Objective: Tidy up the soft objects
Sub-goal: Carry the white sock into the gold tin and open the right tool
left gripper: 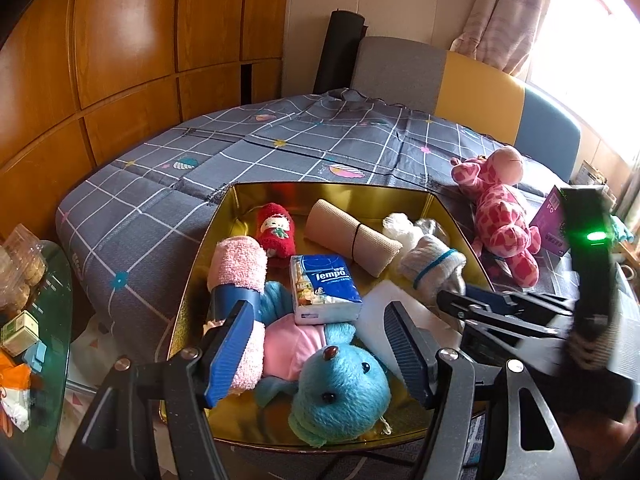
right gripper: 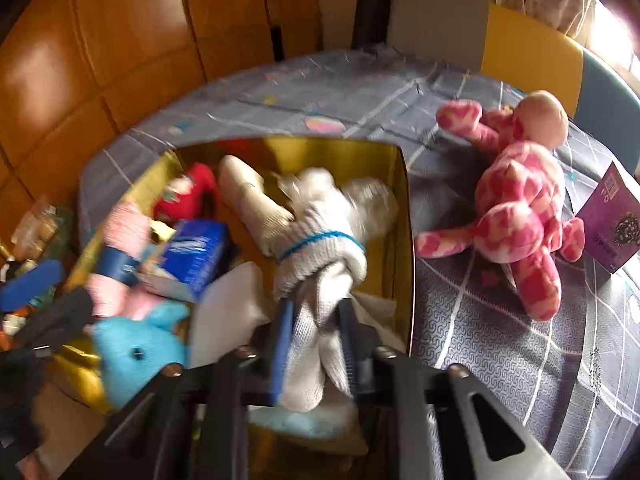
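Note:
A gold tin box point(left gripper: 320, 192) point(right gripper: 402, 216) sits on the bed and holds several soft things: a blue plush point(left gripper: 340, 388), a pink towel roll point(left gripper: 236, 264), a red doll point(left gripper: 276, 230), a beige cloth roll point(left gripper: 352, 236) and a Tempo tissue pack point(left gripper: 324, 288). My right gripper point(right gripper: 316, 340) is shut on a knotted white glove bundle point(right gripper: 320, 248) over the box's right side; the bundle also shows in the left wrist view point(left gripper: 434, 266). My left gripper point(left gripper: 320, 340) is open and empty above the blue plush. A pink giraffe plush point(left gripper: 500, 216) point(right gripper: 520, 200) lies on the bed, right of the box.
The bed has a grey checked sheet point(left gripper: 248, 152). A purple box point(right gripper: 608, 220) stands by the giraffe. A glass side table point(left gripper: 36, 320) with clutter is at the left. Wooden wardrobe doors point(left gripper: 120, 40) are behind, and a padded headboard point(left gripper: 472, 84) is at the far end.

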`<state>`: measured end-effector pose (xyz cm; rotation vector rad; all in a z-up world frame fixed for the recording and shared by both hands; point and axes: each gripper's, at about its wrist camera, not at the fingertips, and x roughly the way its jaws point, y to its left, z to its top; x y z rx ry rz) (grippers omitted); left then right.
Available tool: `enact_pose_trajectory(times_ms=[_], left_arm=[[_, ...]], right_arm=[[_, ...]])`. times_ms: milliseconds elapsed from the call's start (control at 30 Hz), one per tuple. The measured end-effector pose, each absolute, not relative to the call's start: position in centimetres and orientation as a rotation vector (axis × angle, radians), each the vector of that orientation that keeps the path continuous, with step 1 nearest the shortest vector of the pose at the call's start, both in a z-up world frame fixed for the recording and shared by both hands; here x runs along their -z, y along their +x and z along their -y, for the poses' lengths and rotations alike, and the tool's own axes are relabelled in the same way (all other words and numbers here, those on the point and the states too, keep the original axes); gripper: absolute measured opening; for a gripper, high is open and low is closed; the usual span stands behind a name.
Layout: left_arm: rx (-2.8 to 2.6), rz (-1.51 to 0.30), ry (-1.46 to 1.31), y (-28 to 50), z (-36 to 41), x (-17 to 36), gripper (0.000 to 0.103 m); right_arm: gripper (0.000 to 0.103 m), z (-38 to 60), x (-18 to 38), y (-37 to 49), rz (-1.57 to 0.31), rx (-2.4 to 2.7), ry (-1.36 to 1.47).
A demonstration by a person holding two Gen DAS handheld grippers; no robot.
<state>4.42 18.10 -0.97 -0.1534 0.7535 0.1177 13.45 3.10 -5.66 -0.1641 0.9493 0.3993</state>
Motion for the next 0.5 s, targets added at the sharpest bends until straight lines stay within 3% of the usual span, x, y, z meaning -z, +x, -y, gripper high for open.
enact_pose_trajectory(times_ms=[400,500], left_arm=[[-0.125,-0.763,-0.138,4.55,-17.79,1.41,0.071],[-0.126,-0.758,-0.129,4.44,-17.51,1.37,0.074]], right_arm=[[0.017,-2.85,6.56,13.51,-0.942,-0.389,-0.149],[0.022,-2.71,6.39,13.17,-0.94,-0.4,-0.135]])
